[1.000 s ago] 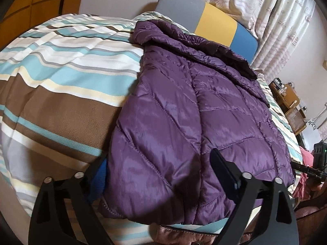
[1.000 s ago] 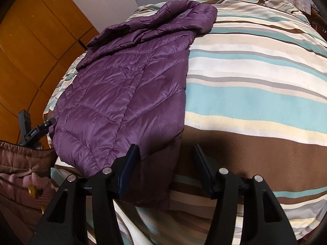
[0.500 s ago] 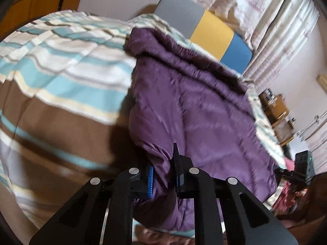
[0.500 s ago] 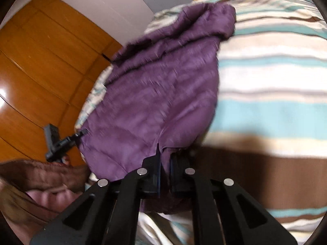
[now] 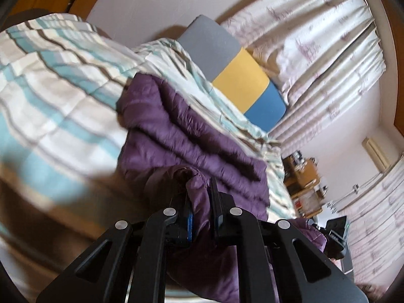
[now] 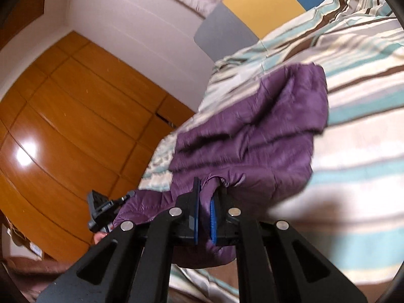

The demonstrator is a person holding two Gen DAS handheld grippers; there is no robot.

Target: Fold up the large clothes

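A purple quilted jacket (image 5: 181,136) lies on a striped bed cover (image 5: 50,88), its near hem raised off the bed and bunching into folds. My left gripper (image 5: 202,197) is shut on the hem's left corner, with purple fabric pinched between the blue-padded fingers. In the right wrist view the jacket (image 6: 265,131) stretches away toward its collar, and my right gripper (image 6: 205,197) is shut on the hem's other corner. The other gripper (image 6: 101,207) shows at the left of that view, holding the far end of the hem.
A grey, yellow and blue headboard (image 5: 242,80) stands behind the bed, with patterned curtains (image 5: 315,38) beyond. Wooden wardrobe doors (image 6: 63,126) line one side. A cluttered wooden shelf (image 5: 305,184) sits by the far wall.
Both grippers closed on the jacket's near hem corners, then rose and tilted upward, lifting the hem off the bed so the jacket folds toward the collar.
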